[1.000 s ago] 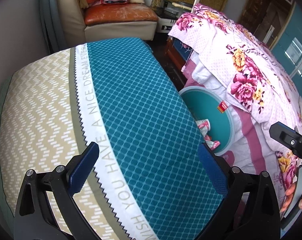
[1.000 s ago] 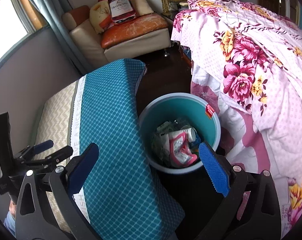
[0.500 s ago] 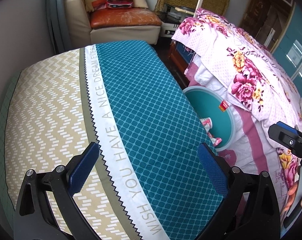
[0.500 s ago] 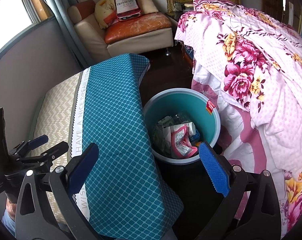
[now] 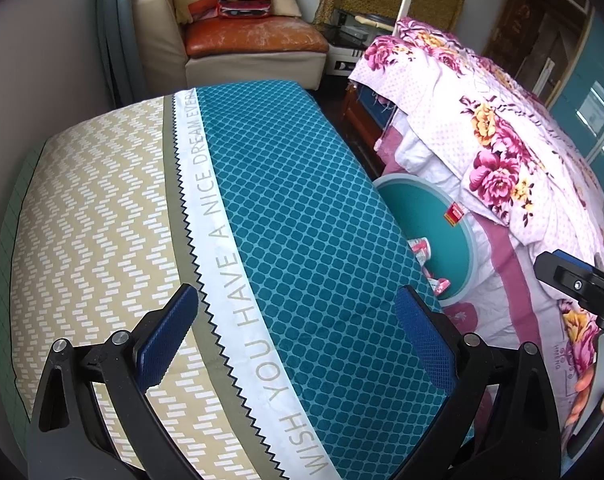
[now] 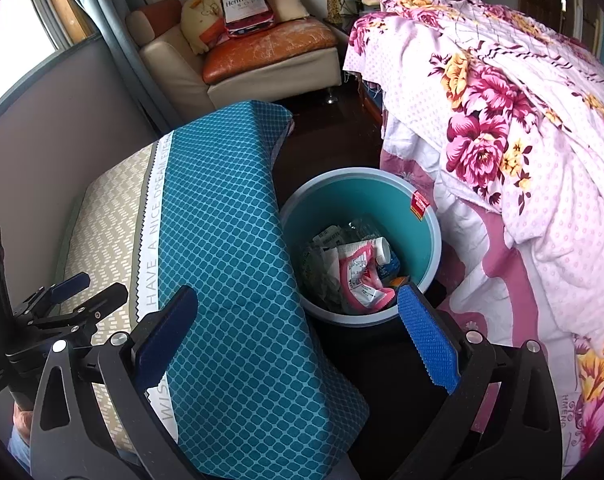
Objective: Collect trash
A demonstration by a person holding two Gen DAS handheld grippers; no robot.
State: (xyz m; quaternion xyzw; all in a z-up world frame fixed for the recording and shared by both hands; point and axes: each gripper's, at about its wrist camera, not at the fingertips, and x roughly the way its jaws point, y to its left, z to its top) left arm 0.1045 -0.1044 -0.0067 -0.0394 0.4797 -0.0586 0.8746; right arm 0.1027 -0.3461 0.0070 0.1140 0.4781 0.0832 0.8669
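A teal trash bin [image 6: 425, 248] stands on the dark floor between the covered table and the bed, holding a pink wrapper [image 6: 361, 276], a white bottle [image 6: 383, 250] and other crumpled packaging. The bin [image 5: 457, 256] shows partly behind the table edge in the left wrist view. My right gripper [image 6: 298, 334] hangs open above the table's corner and the bin, nothing between its blue pads. My left gripper [image 5: 298, 332] is open over the tablecloth [image 5: 286, 216], empty. The left gripper [image 6: 80, 294] also appears low at the left of the right wrist view.
A table under a teal and beige cloth [image 6: 218, 216] fills the left. A bed with a pink floral quilt [image 6: 501, 120] lies on the right. An armchair [image 6: 262, 56] with a bottle-shaped cushion [image 6: 246, 2] stands at the back. Dark floor [image 6: 329, 136] runs between table and bed.
Both grippers have drawn back and up a little: the table and bin sit slightly farther off. Both stay open and empty. The bin's contents have not moved.
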